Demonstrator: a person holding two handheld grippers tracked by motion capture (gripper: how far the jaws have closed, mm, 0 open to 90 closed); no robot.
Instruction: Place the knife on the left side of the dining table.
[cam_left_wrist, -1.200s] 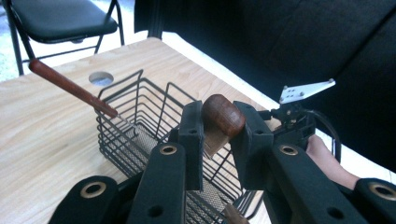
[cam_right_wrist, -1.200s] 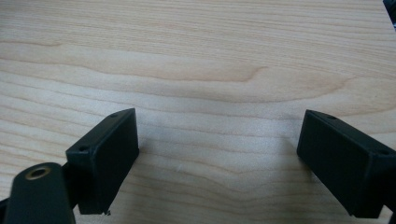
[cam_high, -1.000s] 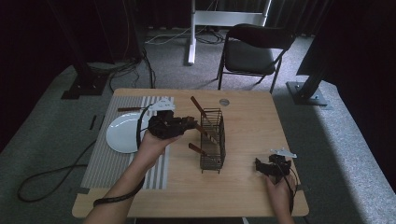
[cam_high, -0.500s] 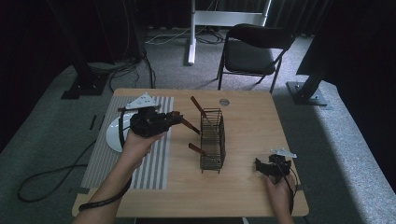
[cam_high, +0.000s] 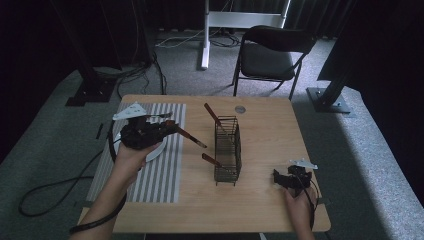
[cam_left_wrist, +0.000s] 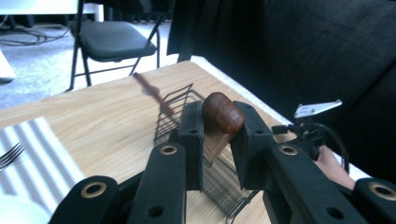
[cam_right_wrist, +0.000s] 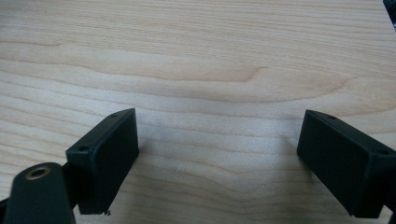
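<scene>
Over the striped placemat (cam_high: 150, 170) at the table's (cam_high: 260, 210) left edge: left gripper (cam_high: 167, 130), jaws clamped on a wooden-handled utensil (cam_high: 190, 137), its brown handle end (cam_left_wrist: 223, 112) showing between them. White plate (cam_high: 156, 148) and fork (cam_high: 155, 116) beneath. Mid-table: wire basket (cam_high: 227, 150), two wooden handles in it. Near the right front corner: right gripper (cam_high: 280, 179), jaws wide apart, empty, over bare wood.
</scene>
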